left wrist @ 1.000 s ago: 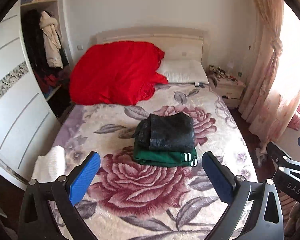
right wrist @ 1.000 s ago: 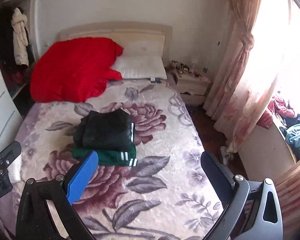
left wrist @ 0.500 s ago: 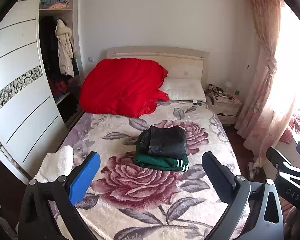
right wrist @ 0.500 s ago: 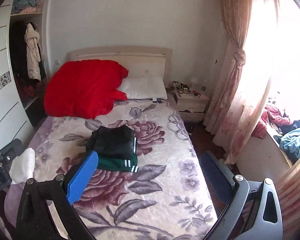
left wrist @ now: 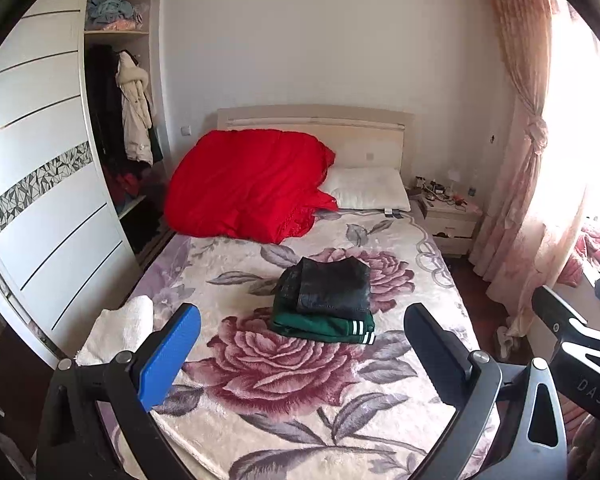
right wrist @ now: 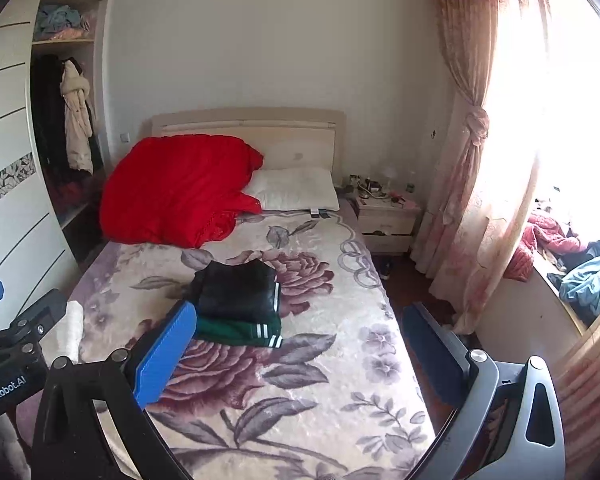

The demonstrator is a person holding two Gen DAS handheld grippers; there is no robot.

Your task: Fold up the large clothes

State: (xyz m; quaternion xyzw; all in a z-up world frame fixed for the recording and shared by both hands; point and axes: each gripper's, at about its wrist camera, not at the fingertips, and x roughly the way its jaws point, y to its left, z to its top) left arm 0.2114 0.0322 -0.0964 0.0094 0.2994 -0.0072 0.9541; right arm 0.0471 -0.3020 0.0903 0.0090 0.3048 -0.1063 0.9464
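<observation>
A folded black garment (left wrist: 330, 286) lies on top of a folded green garment with white stripes (left wrist: 324, 326) in the middle of the floral bedspread (left wrist: 284, 364). The same stack shows in the right wrist view, black (right wrist: 236, 292) over green (right wrist: 240, 330). My left gripper (left wrist: 302, 346) is open and empty, held well back from the stack near the foot of the bed. My right gripper (right wrist: 300, 344) is open and empty, also held back, to the right of the left one.
A red quilt (left wrist: 248, 184) and a white pillow (left wrist: 366, 188) lie at the headboard. A white towel (left wrist: 120, 332) sits on the bed's left edge. A wardrobe (left wrist: 52, 208) stands left, a nightstand (left wrist: 448, 216) and curtains (left wrist: 528, 168) right. Loose clothes (right wrist: 580, 272) lie by the window.
Both grippers have pulled back and up from the bed, so the stack looks smaller and farther away. Both stay open. The stack has not moved.
</observation>
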